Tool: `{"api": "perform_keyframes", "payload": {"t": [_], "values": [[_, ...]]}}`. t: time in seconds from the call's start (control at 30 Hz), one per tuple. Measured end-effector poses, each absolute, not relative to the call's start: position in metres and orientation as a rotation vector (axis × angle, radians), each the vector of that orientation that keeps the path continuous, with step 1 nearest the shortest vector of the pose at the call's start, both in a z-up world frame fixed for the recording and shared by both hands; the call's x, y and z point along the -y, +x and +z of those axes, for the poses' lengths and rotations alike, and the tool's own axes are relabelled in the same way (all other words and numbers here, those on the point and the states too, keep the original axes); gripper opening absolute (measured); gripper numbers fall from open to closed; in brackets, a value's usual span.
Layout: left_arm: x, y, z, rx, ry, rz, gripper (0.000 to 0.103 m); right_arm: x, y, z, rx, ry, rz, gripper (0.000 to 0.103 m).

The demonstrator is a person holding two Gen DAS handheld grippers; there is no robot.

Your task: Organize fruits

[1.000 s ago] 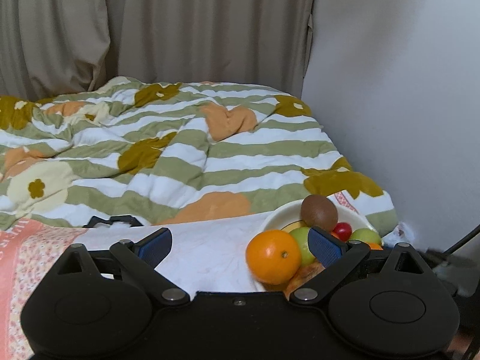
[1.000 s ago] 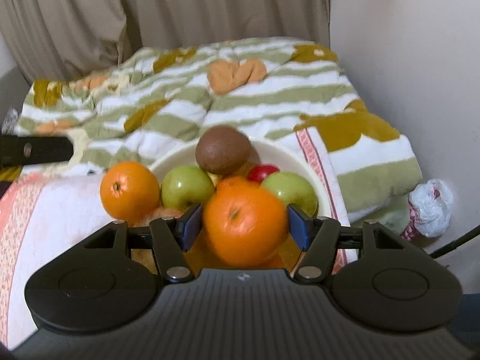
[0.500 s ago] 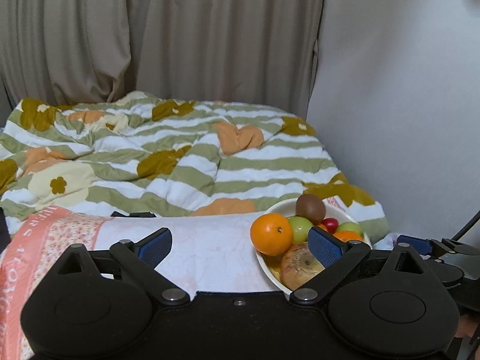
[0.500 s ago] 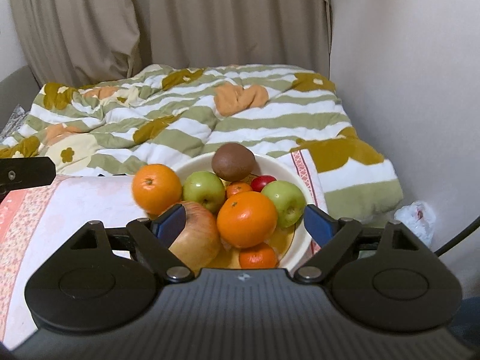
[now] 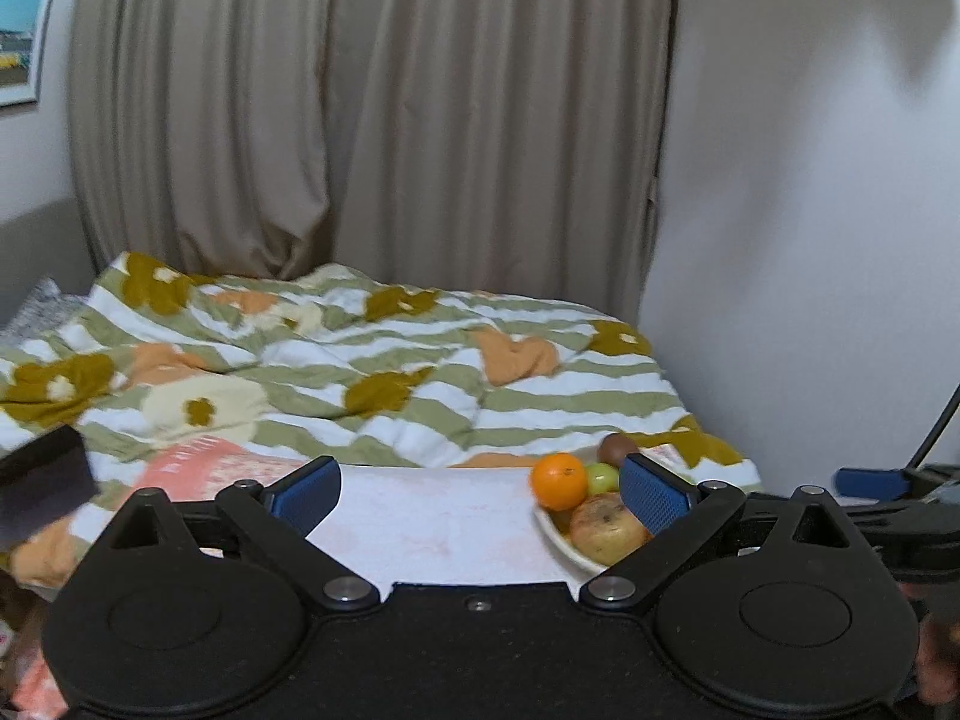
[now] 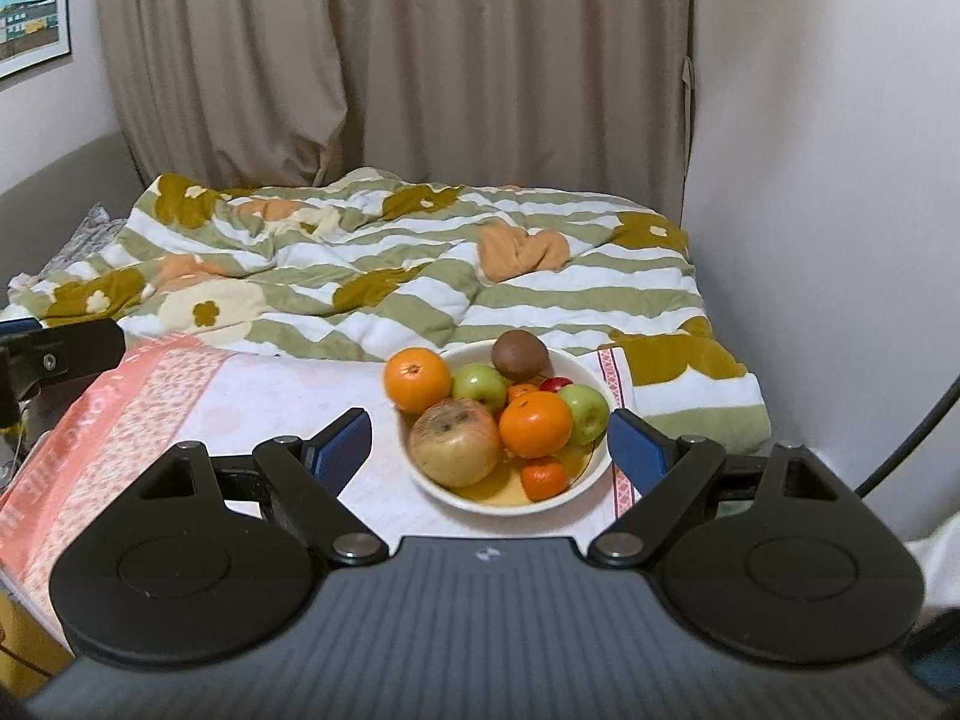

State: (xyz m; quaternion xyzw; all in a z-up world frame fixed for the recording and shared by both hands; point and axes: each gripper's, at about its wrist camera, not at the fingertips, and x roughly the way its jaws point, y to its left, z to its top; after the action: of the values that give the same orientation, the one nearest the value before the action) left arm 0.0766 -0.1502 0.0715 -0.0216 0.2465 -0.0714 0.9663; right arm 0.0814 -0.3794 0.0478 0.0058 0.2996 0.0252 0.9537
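1 bowl [image 6: 591,474] of fruit is seen ahead of 2 spread, empty grippers.

Between the right gripper [image 6: 489,441] tips, 3 oranges, 3 apples and 1 kiwi [image 6: 519,354] are counted; the left gripper [image 5: 480,489] is beside it.

Home bedroom. A bed filled mid-frame, covered by a rumpled quilt [image 6: 420,264] with green and white stripes and mustard and orange flowers. Beige floor-length curtains [image 6: 390,60] hung behind it across the upper centre. A plain pale wall [image 6: 840,180] closed the right side. A framed picture [image 6: 30,6] sat on the wall at upper left. At lower centre a pink-and-white printed cloth [image 6: 150,396] lay on the surface in front of the bed, bearing a white bowl [image 6: 480,495] of mixed fruit.
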Motion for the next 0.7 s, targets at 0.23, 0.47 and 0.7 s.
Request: {"api": "perform_keyframes", "payload": {"t": [0.23,0.47,0.7], "values": [[0.124,0.057,0.069,-0.560,0.030,-0.098,0.103,0.357,0.046,0.064,-0.620,-0.036,0.022,0.103],[0.098,0.044,0.052,-0.595,0.042,-0.104,0.103,0.332,0.025,0.052,-0.672,-0.033,-0.023,0.103],[0.079,0.038,0.046,-0.611,0.012,-0.127,0.103,0.319,0.018,0.042,-0.691,-0.016,-0.055,0.103]]}}
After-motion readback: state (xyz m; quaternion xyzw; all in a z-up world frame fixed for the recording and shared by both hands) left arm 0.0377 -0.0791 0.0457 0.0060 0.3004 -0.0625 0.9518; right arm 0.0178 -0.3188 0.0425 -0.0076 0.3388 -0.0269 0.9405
